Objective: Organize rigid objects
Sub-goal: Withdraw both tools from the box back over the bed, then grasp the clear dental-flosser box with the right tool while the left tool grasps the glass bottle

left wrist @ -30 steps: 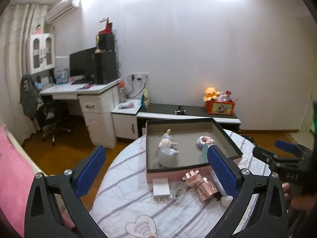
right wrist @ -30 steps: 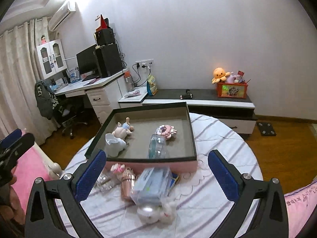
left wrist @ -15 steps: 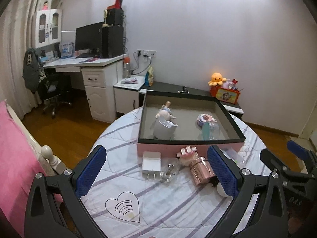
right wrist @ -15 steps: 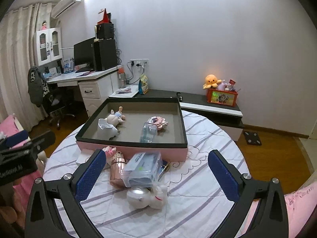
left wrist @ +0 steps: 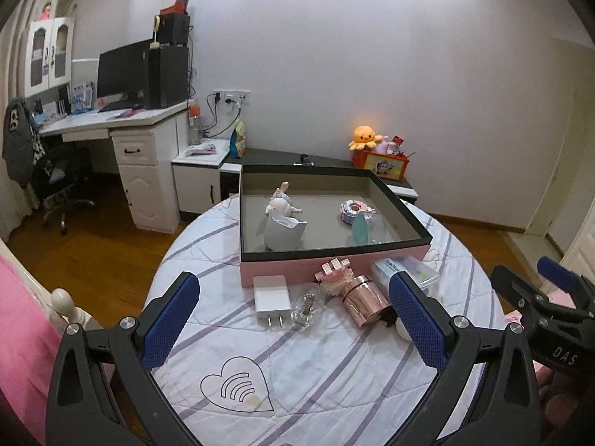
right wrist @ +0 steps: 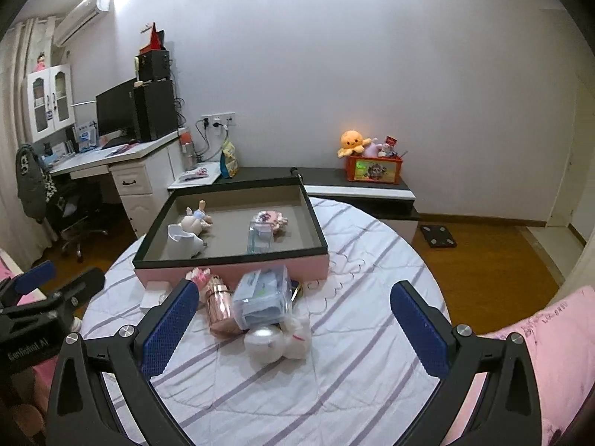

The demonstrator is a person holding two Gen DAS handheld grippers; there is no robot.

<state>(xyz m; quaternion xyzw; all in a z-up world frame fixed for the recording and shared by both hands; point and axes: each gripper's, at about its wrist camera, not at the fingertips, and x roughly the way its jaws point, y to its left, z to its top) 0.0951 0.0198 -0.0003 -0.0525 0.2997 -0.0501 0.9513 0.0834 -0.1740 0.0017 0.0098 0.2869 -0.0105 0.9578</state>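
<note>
The left gripper (left wrist: 297, 319) hangs over the near part of the round table (left wrist: 334, 379), its fingers (left wrist: 169, 319) spread wide apart and holding nothing. Just beyond the left finger's tip and a little inward lies a white charger (left wrist: 271, 300), prongs pointing toward the gripper. Beside it, roughly midway between the fingers, lies a clear glass bottle (left wrist: 306, 306) on its side. Next comes a small pink block toy (left wrist: 333, 274) and, touching it, a rose-gold can (left wrist: 365, 301) lying on its side close to the right finger. A clear plastic box (left wrist: 405, 271) shows just past the right finger's tip. Farther ahead of both fingers sits the open pink box (left wrist: 334, 265) with a dark rim; inside, toward the left, a small doll (left wrist: 281, 202) lies behind a white cup (left wrist: 284, 234), and toward the right a pink block piece (left wrist: 353, 211) lies behind a clear bottle (left wrist: 366, 226).

The right gripper (right wrist: 297, 319) also has its fingers (right wrist: 418, 329) wide apart and empty. Beside its left finger lie the block toy (right wrist: 200, 277) and the can (right wrist: 219, 306); between the fingers, nearer the left one, the plastic box (right wrist: 264, 295) leans on a white round bundle (right wrist: 277, 338). The pink box (right wrist: 230, 269) stands beyond them, ahead and to the left.
</note>
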